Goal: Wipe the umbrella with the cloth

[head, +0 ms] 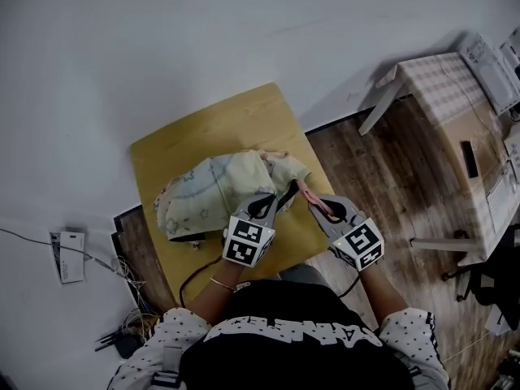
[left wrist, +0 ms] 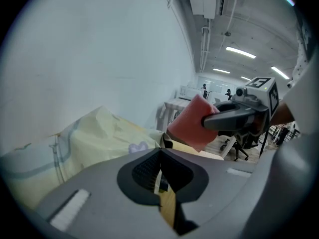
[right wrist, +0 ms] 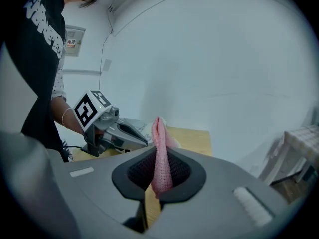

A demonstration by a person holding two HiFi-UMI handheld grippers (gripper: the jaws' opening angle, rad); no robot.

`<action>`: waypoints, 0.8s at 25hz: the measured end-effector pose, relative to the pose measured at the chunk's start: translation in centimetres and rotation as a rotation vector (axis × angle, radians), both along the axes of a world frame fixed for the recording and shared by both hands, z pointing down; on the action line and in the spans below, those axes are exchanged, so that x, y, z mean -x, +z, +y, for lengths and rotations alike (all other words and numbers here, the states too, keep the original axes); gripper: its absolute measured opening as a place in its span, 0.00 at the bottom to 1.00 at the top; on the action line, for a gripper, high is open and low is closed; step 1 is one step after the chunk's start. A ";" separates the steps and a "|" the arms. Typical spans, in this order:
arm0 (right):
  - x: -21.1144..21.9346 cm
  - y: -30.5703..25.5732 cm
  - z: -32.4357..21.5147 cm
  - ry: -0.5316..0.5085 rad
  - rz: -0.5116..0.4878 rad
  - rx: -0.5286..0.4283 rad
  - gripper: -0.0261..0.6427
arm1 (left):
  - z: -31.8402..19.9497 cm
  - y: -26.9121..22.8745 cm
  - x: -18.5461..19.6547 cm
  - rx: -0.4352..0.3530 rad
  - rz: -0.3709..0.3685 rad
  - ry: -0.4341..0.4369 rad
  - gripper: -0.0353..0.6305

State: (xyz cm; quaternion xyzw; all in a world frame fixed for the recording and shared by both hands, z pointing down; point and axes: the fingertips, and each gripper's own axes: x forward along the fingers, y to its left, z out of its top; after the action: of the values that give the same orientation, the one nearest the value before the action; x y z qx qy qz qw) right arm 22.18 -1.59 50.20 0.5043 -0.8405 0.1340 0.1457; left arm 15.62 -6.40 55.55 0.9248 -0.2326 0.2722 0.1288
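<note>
A folded pale yellow-green umbrella (head: 213, 189) (left wrist: 84, 138) lies on a small wooden table (head: 203, 128). My left gripper (head: 284, 192) (left wrist: 159, 156) is at the umbrella's right end with its jaws shut. A thin pale sliver shows in the seam, and I cannot tell whether it is held. My right gripper (head: 312, 201) (right wrist: 159, 171) is shut on a pink cloth (head: 306, 191) (right wrist: 160, 148) that stands up out of its jaws. It hangs just right of the left gripper, above the table's near right part. In the left gripper view the cloth (left wrist: 192, 121) is close ahead.
A light table with a checked top (head: 443, 80) and boxes stands at the right on the wood floor. An office chair base (head: 479, 275) is nearby. Cables and a white adapter (head: 69, 254) lie at the left. The person's body fills the bottom edge.
</note>
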 end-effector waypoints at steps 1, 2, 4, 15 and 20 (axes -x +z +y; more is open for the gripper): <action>-0.2 -0.1 0.1 0.006 0.000 0.000 0.09 | -0.1 0.6 -0.2 0.003 -0.011 0.000 0.06; -0.3 -0.2 0.2 0.011 -0.001 -0.001 0.09 | -0.3 1.2 -0.3 0.006 -0.021 -0.001 0.06; -0.4 -0.3 0.3 0.018 -0.007 -0.003 0.09 | -0.6 2.2 -0.4 0.019 -0.040 -0.005 0.06; 0.0 -0.8 0.3 0.003 0.013 -0.006 0.09 | -1.5 4.8 -0.9 0.093 -0.045 -0.019 0.06; 0.2 -1.3 0.0 -0.001 0.006 -0.018 0.09 | -0.9 4.3 -0.9 0.097 -0.017 0.004 0.08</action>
State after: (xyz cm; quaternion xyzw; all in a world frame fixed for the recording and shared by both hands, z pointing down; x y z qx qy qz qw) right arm 22.01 -1.63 48.93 0.5054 -0.8416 0.1250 0.1437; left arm 16.50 -7.33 59.81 0.9156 -0.2184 0.2911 0.1712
